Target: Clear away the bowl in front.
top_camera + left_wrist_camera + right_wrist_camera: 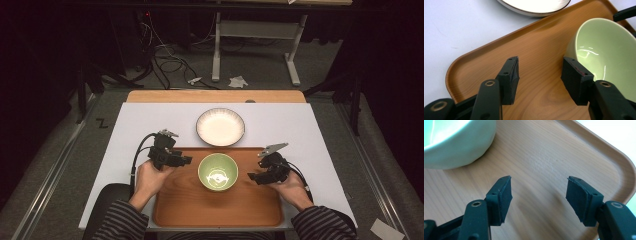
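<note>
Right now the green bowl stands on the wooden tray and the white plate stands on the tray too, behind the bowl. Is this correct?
Not quite. The white plate is not on the wooden tray; it rests on the white table surface just beyond the tray's far edge, as the high view shows. The green bowl does stand on the tray, with the plate behind it.

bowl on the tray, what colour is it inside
Pale green, glossy; the bowl shows best in the left gripper view.

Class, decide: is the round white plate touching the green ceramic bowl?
Apart. High view shows the plate lying beyond the wooden tray, whose far rim separates it from the bowl.
</note>
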